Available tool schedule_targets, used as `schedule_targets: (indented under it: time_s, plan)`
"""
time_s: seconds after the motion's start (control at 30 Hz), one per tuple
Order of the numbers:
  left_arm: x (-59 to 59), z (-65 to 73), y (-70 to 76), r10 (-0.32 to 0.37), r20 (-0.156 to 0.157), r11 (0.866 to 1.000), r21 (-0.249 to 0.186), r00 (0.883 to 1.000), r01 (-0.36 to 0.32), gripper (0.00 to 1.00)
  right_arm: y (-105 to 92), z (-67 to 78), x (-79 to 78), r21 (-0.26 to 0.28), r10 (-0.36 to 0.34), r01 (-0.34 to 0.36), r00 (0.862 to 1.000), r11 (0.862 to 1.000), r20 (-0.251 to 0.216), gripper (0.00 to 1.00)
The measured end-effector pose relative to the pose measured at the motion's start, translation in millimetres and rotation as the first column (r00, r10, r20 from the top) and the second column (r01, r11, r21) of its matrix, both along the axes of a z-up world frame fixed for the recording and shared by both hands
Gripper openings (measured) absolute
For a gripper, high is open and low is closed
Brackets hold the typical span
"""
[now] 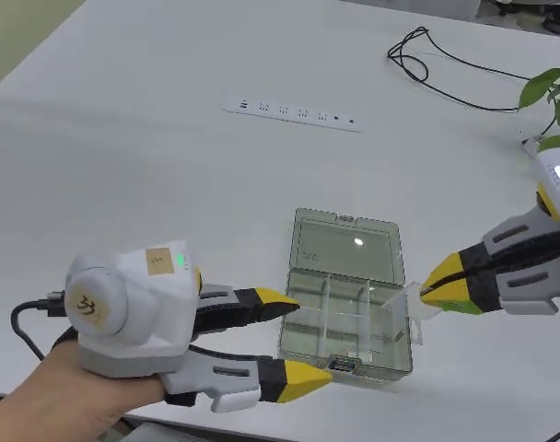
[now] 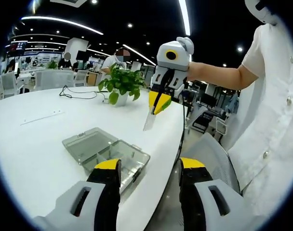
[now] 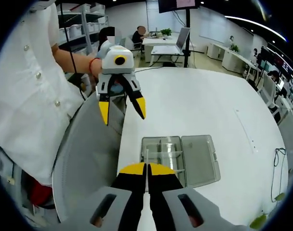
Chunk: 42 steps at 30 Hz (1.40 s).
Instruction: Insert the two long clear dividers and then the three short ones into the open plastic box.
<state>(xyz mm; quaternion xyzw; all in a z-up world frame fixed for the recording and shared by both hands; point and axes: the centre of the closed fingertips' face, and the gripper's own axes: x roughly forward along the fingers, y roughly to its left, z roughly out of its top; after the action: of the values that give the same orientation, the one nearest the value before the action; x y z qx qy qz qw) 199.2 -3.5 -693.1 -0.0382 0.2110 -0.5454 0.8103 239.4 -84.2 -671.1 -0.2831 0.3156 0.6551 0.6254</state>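
White left gripper (image 1: 309,337), yellow-tipped fingers (image 1: 298,379); white, seemingly buttoned shirt (image 3: 21,96).

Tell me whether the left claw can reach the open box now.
Likely yes: the left claw hangs open right beside the box, with nothing between them. The right claw, shut on a clear divider, is at the opposite side.

White desk (image 1: 123,184), glossy, plain top. Open clear plastic box (image 1: 346,244) near front edge, lid laid flat back on the surface. White power strip (image 1: 292,111) farther back, well apart from box. Looped black cable (image 1: 446,69) at far right. Potted plant (image 2: 121,91) standing near cable.
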Motion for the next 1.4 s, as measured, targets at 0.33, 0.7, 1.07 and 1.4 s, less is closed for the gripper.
schedule_targets:
  time_s: [0.33, 0.7, 1.07, 1.4]
  plan:
    - [9.6, -14.7, 12.1, 0.057, -0.023, 0.998, 0.015, 0.998, -0.057, 0.65, -6.7, -41.0, 18.3, -0.095, 0.0, 0.003, 1.0, 0.995, 0.029, 0.02]
    - [16.8, -19.7, 16.2, 0.091, -0.041, 0.996, 0.005, 0.995, -0.091, 0.78, -13.4, -75.7, 34.0, -0.145, 0.007, -0.003, 1.0, 0.989, 0.025, 0.02]
    - [15.9, -23.7, 14.1, 0.095, -0.068, 0.995, -0.01, 0.993, -0.095, 0.88, -14.8, -89.9, 32.8, -0.17, 0.011, -0.008, 1.0, 0.985, 0.013, 0.02]
    - [15.2, -23.3, 12.9, 0.093, -0.069, 0.995, -0.013, 0.993, -0.094, 0.87, -13.4, -95.5, 34.1, -0.177, 0.008, -0.007, 1.0, 0.984, 0.007, 0.02]
